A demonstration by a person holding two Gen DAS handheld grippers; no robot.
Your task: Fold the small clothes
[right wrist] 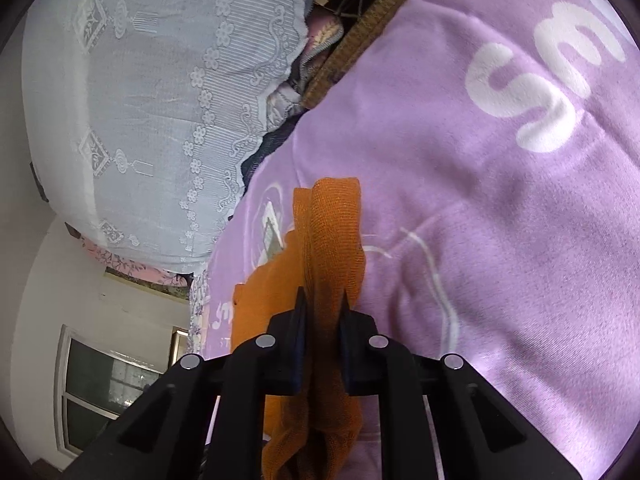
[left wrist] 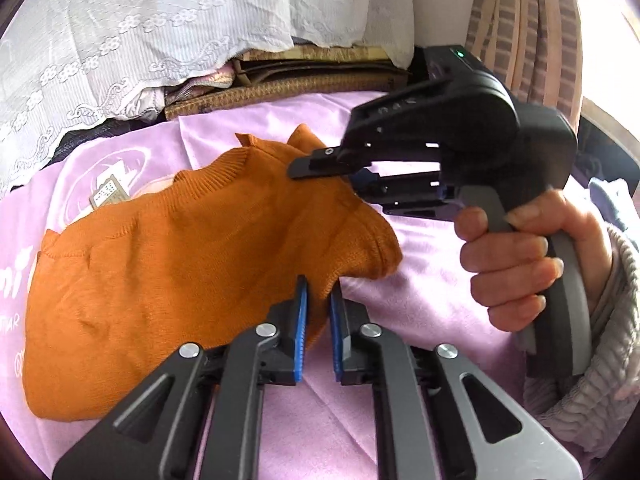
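A small orange knit sweater (left wrist: pixel 168 248) lies on a purple blanket (left wrist: pixel 420 312). My left gripper (left wrist: pixel 318 292) is shut on the sweater's near right edge, with cloth pinched between its blue pads. My right gripper (left wrist: pixel 320 168) comes in from the right, held by a hand, and is shut on the sweater's far upper edge. In the right wrist view the orange sweater (right wrist: pixel 332 240) runs bunched between the right gripper's fingers (right wrist: pixel 322 304), which clamp it. A grey label (left wrist: pixel 108 192) shows at the sweater's neck.
A white lace cloth (left wrist: pixel 140 40) covers a pile behind the blanket. A woven brown mat (left wrist: pixel 288 88) lies at the blanket's far edge. Striped curtains (left wrist: pixel 520 20) hang at the right. The blanket (right wrist: pixel 500 200) carries white lettering.
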